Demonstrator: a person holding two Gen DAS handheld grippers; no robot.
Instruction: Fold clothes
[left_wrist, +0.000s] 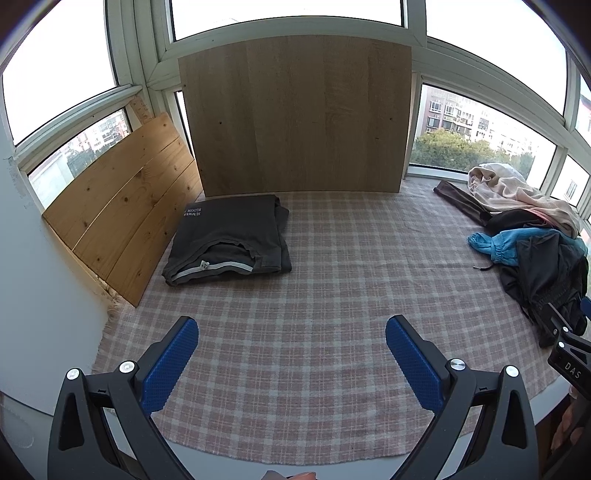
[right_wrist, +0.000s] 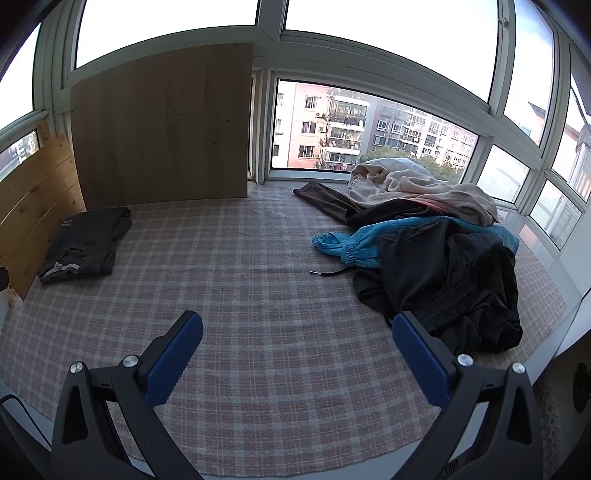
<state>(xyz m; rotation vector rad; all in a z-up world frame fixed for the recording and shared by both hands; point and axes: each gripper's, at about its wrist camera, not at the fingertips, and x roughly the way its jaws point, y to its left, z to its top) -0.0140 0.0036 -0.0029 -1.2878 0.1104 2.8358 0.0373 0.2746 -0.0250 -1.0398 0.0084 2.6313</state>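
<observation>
Both grippers hang above the checked cloth (left_wrist: 295, 295), carrying nothing. Left gripper (left_wrist: 291, 332): fingers wide apart. Right gripper (right_wrist: 297, 330): fingers wide apart, its right finger (right_wrist: 421, 358) close to the black garment (right_wrist: 450, 280).

1 dark garment (left_wrist: 229, 240) lies folded flat at 10 o'clock, beside the pine planks (left_wrist: 122, 221). A loose heap sits at 2 o'clock: the black piece on top, a blue garment (right_wrist: 362, 240) under it, a cream garment (right_wrist: 417, 192) behind, a brown strip (right_wrist: 325, 199) at the far edge.

Judgement: between garments. The next move calls for a piece drawn from the heap onto the open cloth; the black one lies nearest, its drawcord (right_wrist: 328, 273) trailing free.
</observation>
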